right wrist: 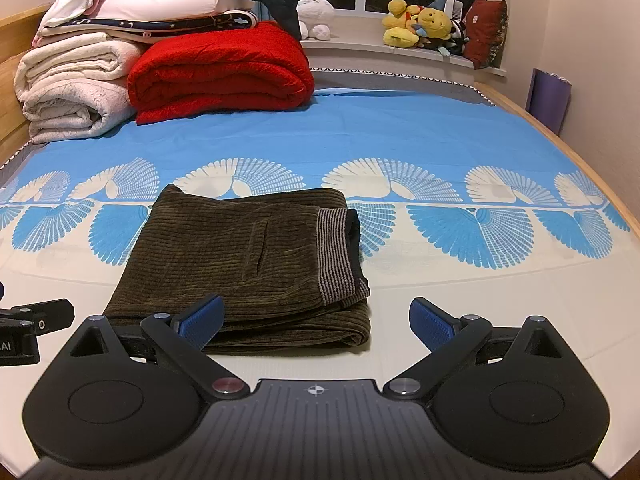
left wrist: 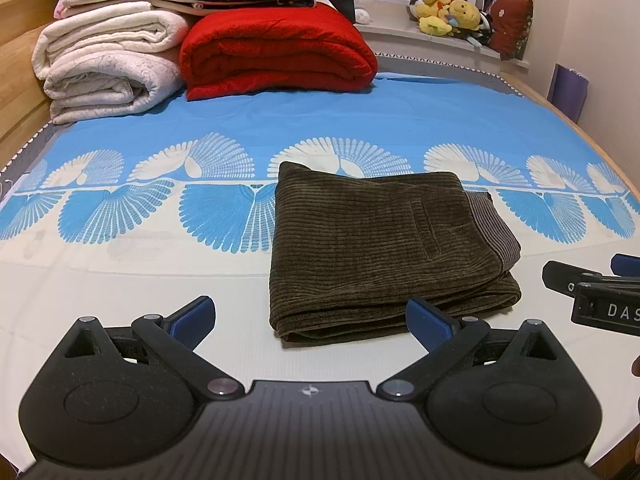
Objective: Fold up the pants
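Dark olive corduroy pants point(left wrist: 384, 248) lie folded in a compact stack on the bed, striped waistband on the right; they also show in the right wrist view point(right wrist: 248, 264). My left gripper point(left wrist: 312, 320) is open and empty, just in front of the stack's near edge, a little to its left. My right gripper point(right wrist: 316, 320) is open and empty, in front of the stack's near right corner. Each gripper shows at the edge of the other's view, the right one point(left wrist: 592, 292) and the left one point(right wrist: 32, 320).
The bed has a blue and white patterned sheet point(left wrist: 360, 120). Folded white blankets point(left wrist: 104, 64) and a red blanket point(left wrist: 276, 48) are stacked at the back left. Plush toys point(left wrist: 448, 12) sit on the windowsill. The wooden bed frame point(right wrist: 532, 120) runs along the right.
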